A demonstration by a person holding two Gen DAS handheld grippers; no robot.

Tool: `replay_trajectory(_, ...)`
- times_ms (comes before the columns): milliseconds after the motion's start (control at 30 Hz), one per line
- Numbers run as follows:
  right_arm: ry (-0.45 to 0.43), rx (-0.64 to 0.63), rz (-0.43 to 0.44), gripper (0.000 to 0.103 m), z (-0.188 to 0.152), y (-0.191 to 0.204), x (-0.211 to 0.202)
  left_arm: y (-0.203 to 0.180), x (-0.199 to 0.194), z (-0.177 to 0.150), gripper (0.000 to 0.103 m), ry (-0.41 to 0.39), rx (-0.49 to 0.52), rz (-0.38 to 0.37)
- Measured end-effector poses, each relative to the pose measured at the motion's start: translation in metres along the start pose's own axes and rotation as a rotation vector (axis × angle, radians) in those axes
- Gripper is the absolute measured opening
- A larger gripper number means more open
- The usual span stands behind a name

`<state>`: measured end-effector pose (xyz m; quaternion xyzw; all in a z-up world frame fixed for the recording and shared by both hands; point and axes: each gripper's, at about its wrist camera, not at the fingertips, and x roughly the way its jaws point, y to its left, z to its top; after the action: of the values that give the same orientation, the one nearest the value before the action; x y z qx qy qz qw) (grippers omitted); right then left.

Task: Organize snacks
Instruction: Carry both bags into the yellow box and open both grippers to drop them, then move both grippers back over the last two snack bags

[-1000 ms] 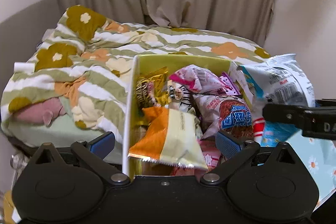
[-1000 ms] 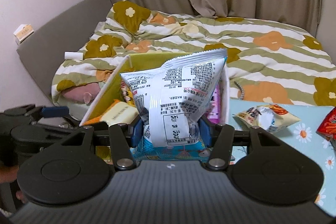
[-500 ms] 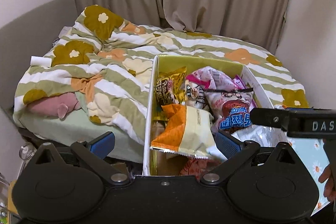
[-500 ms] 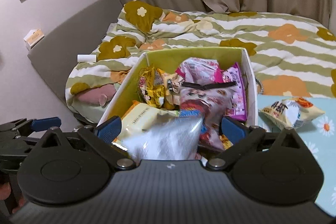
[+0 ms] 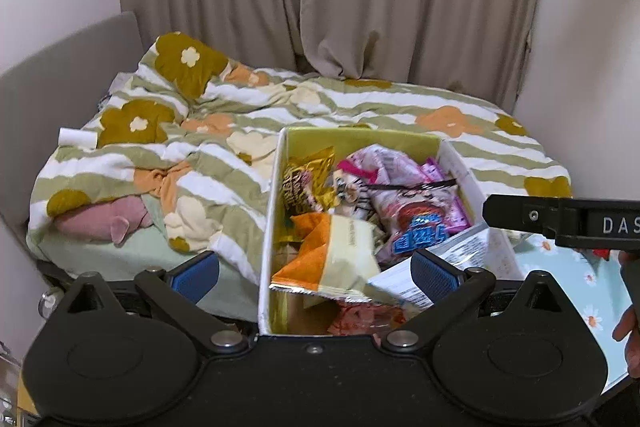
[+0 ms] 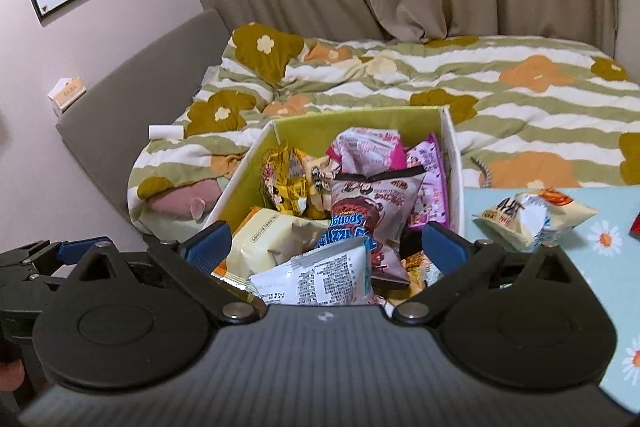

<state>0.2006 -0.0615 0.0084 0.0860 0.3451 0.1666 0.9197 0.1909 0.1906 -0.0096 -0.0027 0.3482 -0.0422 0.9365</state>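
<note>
White printed snack bag (image 6: 320, 277) lies loose in the yellow-lined box (image 6: 360, 121); right gripper (image 6: 326, 245) spread wide around nothing, left gripper (image 5: 314, 273) spread wide too.

Hidden, cropped and unreadable parts of the snack scene

In the left wrist view the right gripper (image 5: 568, 221) runs off the frame at 3 o'clock, its lettering cut short, so its jaws cannot be judged there. A hand (image 5: 631, 331) at 4 o'clock is mostly out of frame. The box (image 5: 269, 227) has its near wall hidden behind the gripper body at 6 o'clock, and the lower packets are buried under the orange-and-cream bag (image 5: 336, 259). In the right wrist view the white printed bag (image 6: 320, 277) is partly covered at 6 o'clock, its print too small to read; a red item (image 6: 635, 229) is cropped at 3 o'clock.
</note>
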Motion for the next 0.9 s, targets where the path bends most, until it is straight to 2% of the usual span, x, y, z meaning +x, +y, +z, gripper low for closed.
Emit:
replay_trajectory(200,-0.051,-0.004,-0.072,0.103,-0.003,-0.007,-0.033,-0.016,-0.015,0.005,0.103,-0.035,0.032,-0.023)
replay_trajectory(367,-0.082,0.028,-0.121,0.103,-0.009,-0.034,-0.059,-0.044,-0.022,0.009,0.103,-0.064,0.066,-0.064)
replay_trajectory(667,-0.126,0.073,-0.224,0.103,-0.011,-0.121,-0.104,-0.13,-0.009,0.017,0.103,-0.072,0.122,-0.124)
replay_trajectory(900,-0.101,0.104,-0.288,0.103,-0.005,-0.205,-0.12,-0.213,0.02,0.023,0.103,-0.044,0.167,-0.145)
